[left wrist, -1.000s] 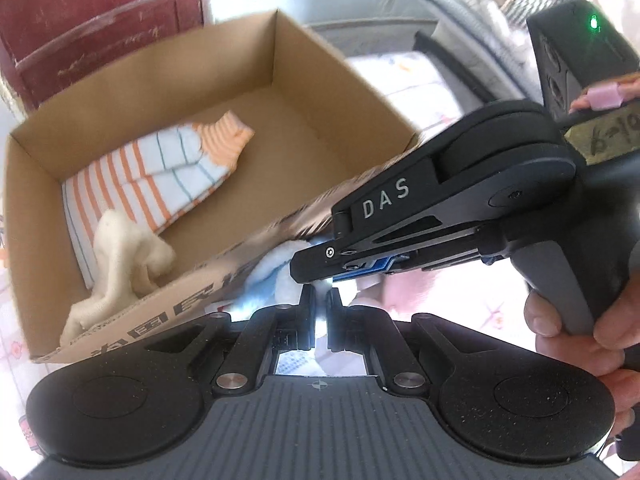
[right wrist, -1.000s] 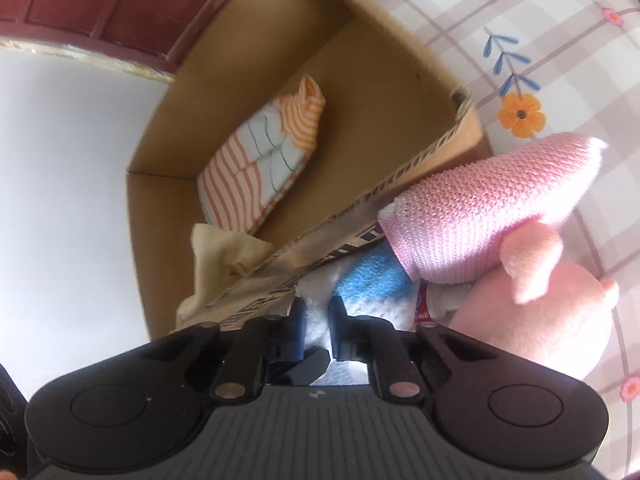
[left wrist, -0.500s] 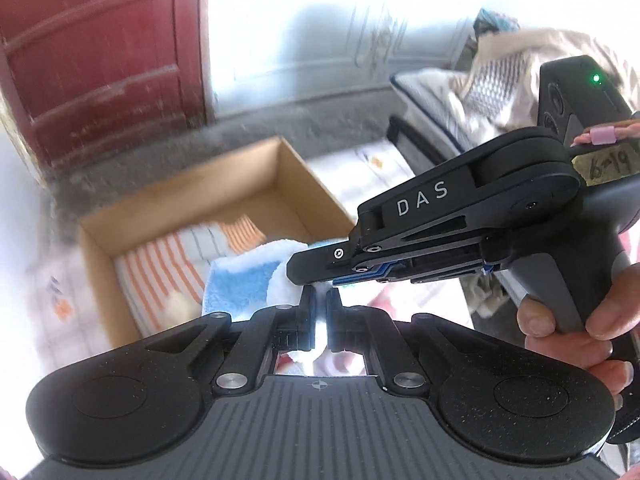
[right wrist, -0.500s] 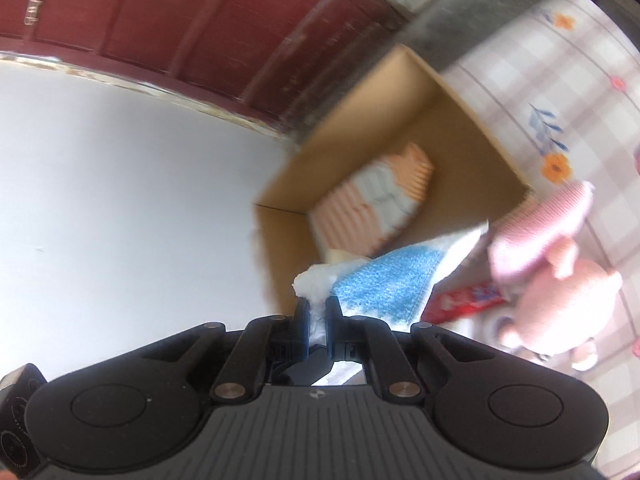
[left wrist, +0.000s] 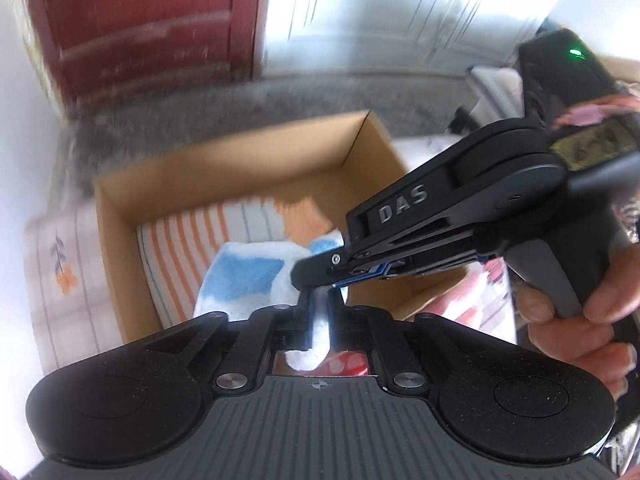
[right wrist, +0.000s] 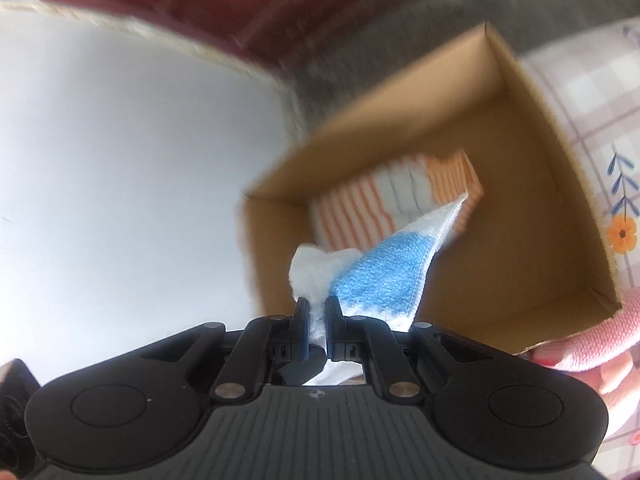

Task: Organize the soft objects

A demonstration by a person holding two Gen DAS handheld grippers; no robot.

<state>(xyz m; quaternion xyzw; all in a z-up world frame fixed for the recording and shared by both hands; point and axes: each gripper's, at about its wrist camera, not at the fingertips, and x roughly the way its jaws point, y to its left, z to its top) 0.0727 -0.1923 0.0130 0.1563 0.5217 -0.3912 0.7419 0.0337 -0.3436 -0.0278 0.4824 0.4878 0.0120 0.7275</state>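
Note:
A blue and white towel [left wrist: 244, 276] hangs over the open cardboard box [left wrist: 224, 168], held by both grippers at one bunched white corner. My left gripper [left wrist: 319, 300] pinches that corner, and its jaws are opening slightly with the cloth still pressed between them. My right gripper [left wrist: 316, 270] comes in from the right, held by a person's hand [left wrist: 580, 320]. In the right wrist view my right gripper [right wrist: 316, 316] is shut on the towel [right wrist: 380, 268], which drapes toward the box [right wrist: 400, 128]. An orange-striped cloth [left wrist: 192, 240] lies inside the box [right wrist: 360, 200].
The box stands on a floral checked cloth [left wrist: 60, 260]. A pink knitted plush [right wrist: 600, 340] sits outside the box's near right corner. A red door [left wrist: 140, 20] and a grey floor lie beyond. A white wall [right wrist: 120, 160] is to the left.
Both grippers have risen with the towel, from low beside the box's near wall to above its open top. The box now looks smaller and lower in both views.

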